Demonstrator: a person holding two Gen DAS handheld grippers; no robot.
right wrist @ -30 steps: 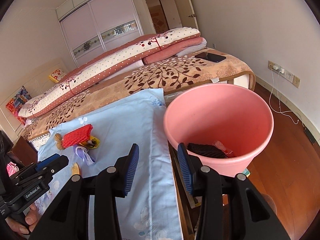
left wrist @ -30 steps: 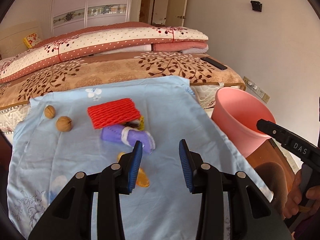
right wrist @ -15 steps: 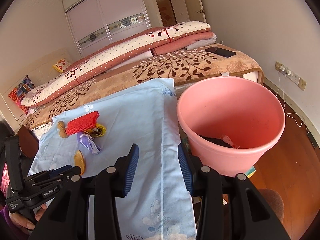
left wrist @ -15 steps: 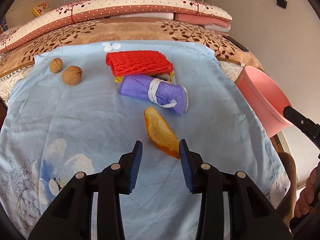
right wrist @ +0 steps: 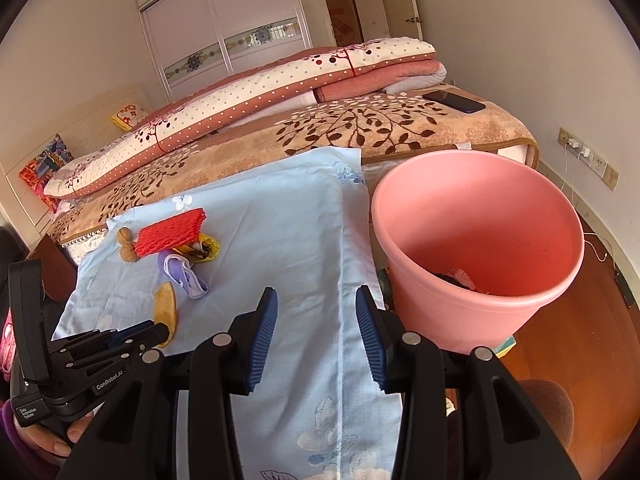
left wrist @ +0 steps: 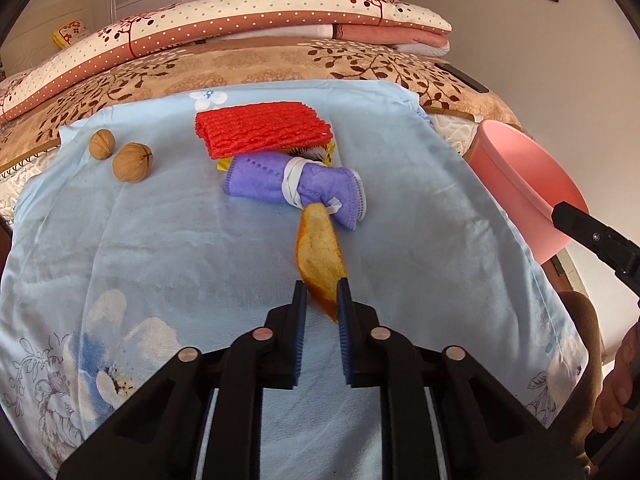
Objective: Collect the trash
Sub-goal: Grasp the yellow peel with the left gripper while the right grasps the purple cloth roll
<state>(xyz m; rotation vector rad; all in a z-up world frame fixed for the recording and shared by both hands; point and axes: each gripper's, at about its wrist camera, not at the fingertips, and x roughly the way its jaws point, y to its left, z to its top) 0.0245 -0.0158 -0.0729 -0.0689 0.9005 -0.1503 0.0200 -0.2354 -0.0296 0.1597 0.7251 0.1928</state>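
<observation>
My left gripper [left wrist: 321, 298] is shut on the near end of an orange peel [left wrist: 318, 252] that lies on the light blue cloth [left wrist: 160, 240]. Behind the peel lie a rolled purple cloth [left wrist: 280, 182], a red foam net [left wrist: 262, 128] and two walnuts [left wrist: 132, 162]. In the right wrist view the peel [right wrist: 166, 304] and the left gripper [right wrist: 158, 332] show at the left. My right gripper [right wrist: 316, 312] is open and empty above the cloth's right side, beside the pink bucket [right wrist: 480, 256], which holds some dark trash.
A bed with a brown leaf-pattern blanket [right wrist: 360, 128] and folded quilts [left wrist: 240, 20] lies behind the cloth. A dark phone [right wrist: 454, 101] rests on the blanket. The wooden floor [right wrist: 580, 360] is to the right of the bucket, with wall sockets beyond.
My left gripper moved forward and down to the orange peel and shut on its near end. My right gripper drew back a little and stayed open.
</observation>
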